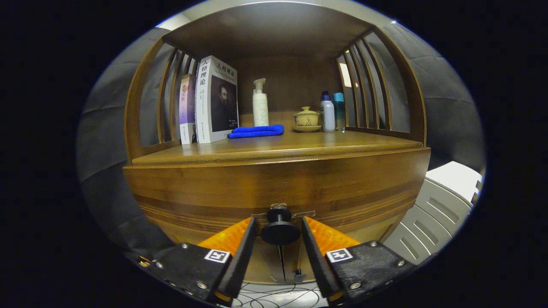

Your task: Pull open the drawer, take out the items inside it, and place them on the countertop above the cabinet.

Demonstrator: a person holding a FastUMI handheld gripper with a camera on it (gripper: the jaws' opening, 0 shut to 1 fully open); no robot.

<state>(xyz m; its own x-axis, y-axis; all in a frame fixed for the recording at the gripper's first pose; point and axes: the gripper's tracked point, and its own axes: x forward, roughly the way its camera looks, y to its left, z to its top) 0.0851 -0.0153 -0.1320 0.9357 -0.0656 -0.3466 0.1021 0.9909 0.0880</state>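
I am right at the start of the job. The drawer (pixel 278 188) looks shut, because its wooden front sits flat under the countertop (pixel 274 149) and I see no gap. I cannot see what is inside it yet.

My gripper (pixel 279 233) is spread open, and the round black knob (pixel 280 231) of the drawer sits between the two fingers (pixel 246 244). There is a small gap on each side of the knob, so I think the fingers are not pressing on it yet.

On the countertop there are two books (pixel 212 100), a blue cloth (pixel 256 131), a white pump bottle (pixel 260 105), a little yellow cup with a lid (pixel 306 117) and two more bottles (pixel 332 111). There is free wood in front of them, so I think the drawer things can go there.

Nothing is done so far. I must close on the knob, pull the drawer out, lift out the things and put them on top
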